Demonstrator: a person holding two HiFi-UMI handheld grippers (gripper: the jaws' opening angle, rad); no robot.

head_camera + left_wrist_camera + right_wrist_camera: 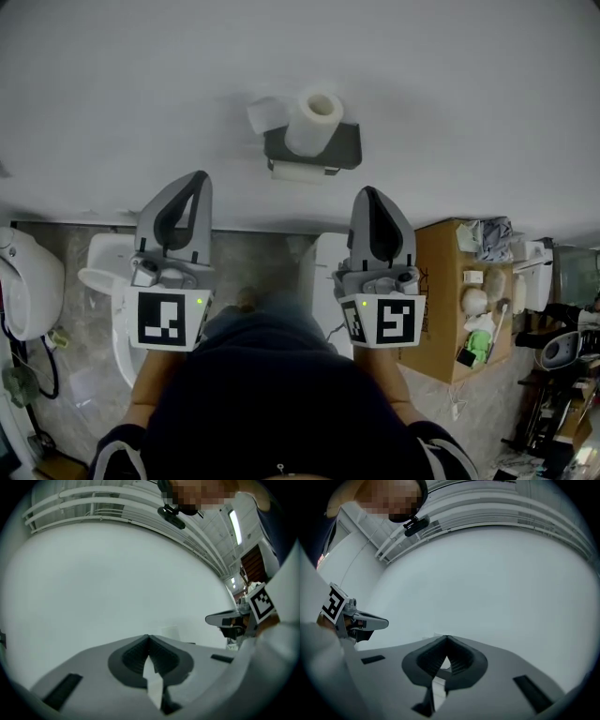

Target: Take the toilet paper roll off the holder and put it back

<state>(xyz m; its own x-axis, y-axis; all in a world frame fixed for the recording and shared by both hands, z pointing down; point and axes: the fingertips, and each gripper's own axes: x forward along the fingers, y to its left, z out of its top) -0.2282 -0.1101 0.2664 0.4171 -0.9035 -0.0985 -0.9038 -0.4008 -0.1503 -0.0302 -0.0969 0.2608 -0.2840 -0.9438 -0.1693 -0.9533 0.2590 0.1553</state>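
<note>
The white toilet paper roll (314, 120) stands on end on top of the dark grey wall-mounted holder (345, 146). A loose sheet hangs off its left side. It lies ahead of both sets of fingers and between them, touched by neither.

The left gripper (198, 178) has its grey fingers (136, 654) pressed together on nothing, with the tips below and left of the roll, well apart from it. The right gripper (367, 192) also has its fingers (459, 660) pressed together and empty, with the tips just below and right of the holder, not touching it. Both point at the plain white wall (112, 94).

Beneath the left fingers sits a white toilet (98, 267). To the right of the right fingers, an open brown cardboard box (439, 309) holds what may be small toiletries.
</note>
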